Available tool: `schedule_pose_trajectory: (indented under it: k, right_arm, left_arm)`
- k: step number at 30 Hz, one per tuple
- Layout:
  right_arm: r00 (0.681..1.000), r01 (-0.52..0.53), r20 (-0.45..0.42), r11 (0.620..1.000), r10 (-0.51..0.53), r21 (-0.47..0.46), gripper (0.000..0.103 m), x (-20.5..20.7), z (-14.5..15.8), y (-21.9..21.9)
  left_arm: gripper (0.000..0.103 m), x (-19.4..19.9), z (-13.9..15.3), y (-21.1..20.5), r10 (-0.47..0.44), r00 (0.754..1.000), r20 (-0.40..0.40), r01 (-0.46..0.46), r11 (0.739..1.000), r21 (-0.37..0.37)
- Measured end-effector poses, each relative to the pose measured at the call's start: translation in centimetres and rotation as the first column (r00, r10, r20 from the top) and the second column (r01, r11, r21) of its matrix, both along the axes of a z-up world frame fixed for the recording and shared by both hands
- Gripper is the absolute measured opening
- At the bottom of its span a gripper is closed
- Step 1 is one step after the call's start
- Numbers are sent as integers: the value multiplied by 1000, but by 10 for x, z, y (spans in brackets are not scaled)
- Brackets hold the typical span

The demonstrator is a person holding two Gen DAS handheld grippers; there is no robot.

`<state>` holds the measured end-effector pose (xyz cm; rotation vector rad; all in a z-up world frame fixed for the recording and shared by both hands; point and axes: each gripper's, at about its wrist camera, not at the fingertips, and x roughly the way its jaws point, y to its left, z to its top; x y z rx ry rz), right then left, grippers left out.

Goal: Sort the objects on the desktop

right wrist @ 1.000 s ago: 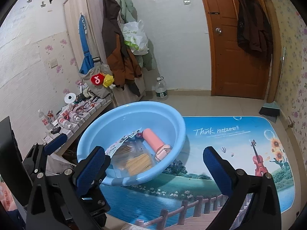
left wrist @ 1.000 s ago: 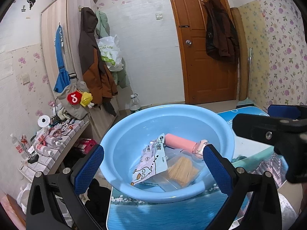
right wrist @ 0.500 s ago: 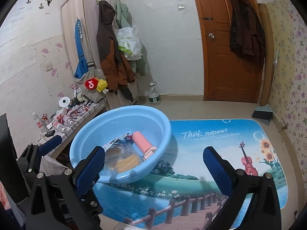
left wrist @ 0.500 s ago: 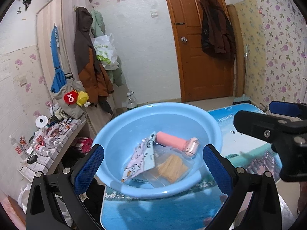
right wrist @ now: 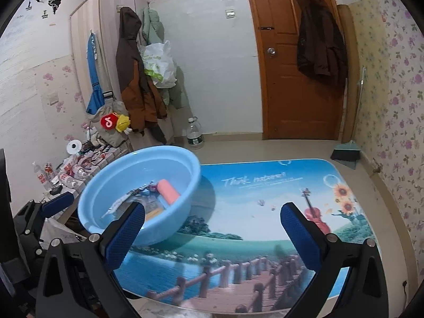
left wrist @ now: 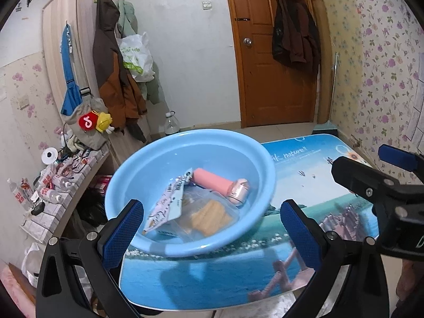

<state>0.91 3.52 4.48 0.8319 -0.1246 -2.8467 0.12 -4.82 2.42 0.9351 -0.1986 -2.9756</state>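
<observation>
The sorting looked close to finished, judging by how things lay: the light blue basin (left wrist: 190,145) sat at the left end of the printed surface (right wrist: 265,185), and inside it were gathered a pink cylindrical bottle (left wrist: 214,182), a flat printed packet (left wrist: 169,204) and a clear bag of tan sticks (left wrist: 209,216), all resting against one another on the basin floor. The rest of the surface, as far as either wrist view showed, carried nothing loose, so little or nothing seemed left to collect. The left gripper (left wrist: 212,228) hung just before the near rim of the basin with its fingers spread wide and nothing between them; the right gripper (right wrist: 212,230) hovered over the bare middle of the surface, its fingers equally spread and empty. Compared with a second earlier, both grippers had drawn back and risen: the basin sat farther off and smaller in each view, more of the surface's near edge showed, while the contents of the basin lay as they had.
</observation>
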Motion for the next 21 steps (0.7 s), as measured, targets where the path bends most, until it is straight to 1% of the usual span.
schedule_pose_trajectory:
  k: [11,14,17,21]
  right_arm:
    - [998,66,6,998,-66,-3,103,20,-3,42]
    - [996,92,16,996,-92,-19,103,24,-6,56]
    - [994,102,29,995,-102,-21,103,27,-9,64]
    - [993,116,23,993,-115,-17,103,32,-7,71]
  left_arm:
    - [103,2,0,39,-49,998,25,49,999,10]
    - [103,3,0,53,-68,997,34,68,998,-2]
    - [103,5,1,62,-86,996,38,87,996,1]
    - [103,5,3,74,-97,995,38,97,995,-2]
